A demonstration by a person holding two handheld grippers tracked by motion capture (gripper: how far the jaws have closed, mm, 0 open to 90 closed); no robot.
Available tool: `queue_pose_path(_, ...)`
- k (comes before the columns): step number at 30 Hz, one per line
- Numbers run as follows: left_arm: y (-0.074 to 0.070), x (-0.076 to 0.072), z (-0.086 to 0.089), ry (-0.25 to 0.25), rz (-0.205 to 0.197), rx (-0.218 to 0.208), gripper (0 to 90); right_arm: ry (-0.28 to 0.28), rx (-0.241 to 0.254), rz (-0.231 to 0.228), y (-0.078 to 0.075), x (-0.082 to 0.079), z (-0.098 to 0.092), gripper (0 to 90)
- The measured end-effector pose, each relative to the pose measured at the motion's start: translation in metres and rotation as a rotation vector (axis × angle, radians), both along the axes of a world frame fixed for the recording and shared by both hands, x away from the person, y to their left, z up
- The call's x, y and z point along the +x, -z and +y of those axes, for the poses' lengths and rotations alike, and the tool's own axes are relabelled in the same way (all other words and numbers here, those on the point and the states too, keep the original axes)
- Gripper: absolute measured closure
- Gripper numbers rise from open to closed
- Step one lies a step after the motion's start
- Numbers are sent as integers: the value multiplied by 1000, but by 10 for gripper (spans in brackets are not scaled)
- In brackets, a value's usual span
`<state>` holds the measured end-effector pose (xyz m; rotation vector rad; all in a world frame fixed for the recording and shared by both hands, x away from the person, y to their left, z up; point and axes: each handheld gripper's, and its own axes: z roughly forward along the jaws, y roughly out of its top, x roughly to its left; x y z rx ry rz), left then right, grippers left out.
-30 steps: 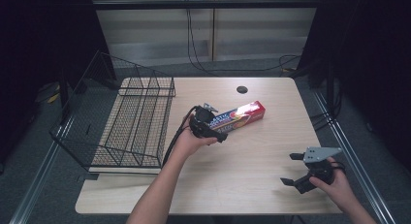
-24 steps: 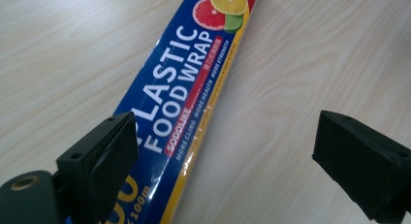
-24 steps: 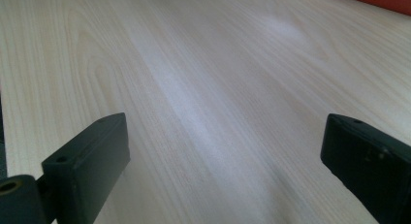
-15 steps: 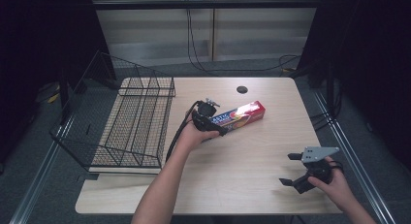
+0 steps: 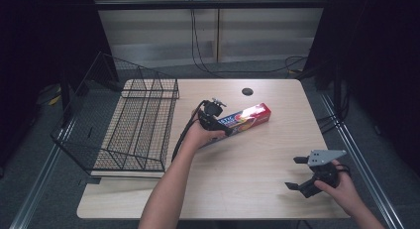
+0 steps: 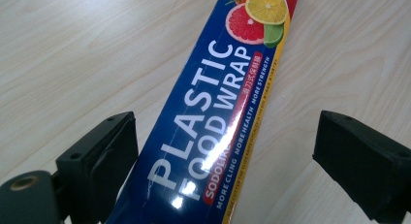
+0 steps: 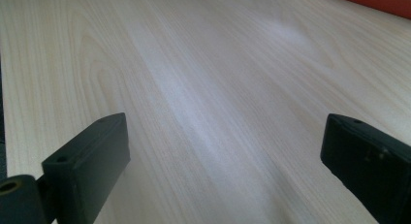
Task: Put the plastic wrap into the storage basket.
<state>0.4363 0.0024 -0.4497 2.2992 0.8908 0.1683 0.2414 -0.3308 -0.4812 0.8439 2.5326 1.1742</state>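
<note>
My right gripper sits nearest, close to the table's front right edge, jaws spread wide w/ nothing between, just bare wood. Farther in, my left gripper is over the near end of the plastic food wrap box, jaws wide open either side of it, not clamping. Box lies flat mid-table. Left of the box: black wire basket.
</note>
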Motion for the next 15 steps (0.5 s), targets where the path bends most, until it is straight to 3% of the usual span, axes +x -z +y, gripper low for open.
queue_pose_path(1,1,1,-1,-6,2,18,94,-1,-1,-1,0,0,0,32)
queue_pose_path(4,4,3,-1,-10,12,6,127,-4,0,3,0,0,1,32)
queue_pose_path(5,4,4,-1,1,13,32,152,-4,1,3,0,0,0,32)
queue_pose_path(9,4,3,0,-23,3,33,209,4,5,-1,0,0,0,32)
queue_pose_path(10,3,4,2,-7,2,42,237,0,8,-2,0,0,-1,32)
queue_pose_path(15,7,-3,3,-13,44,40,297,4,18,3,-1,0,-2,32)
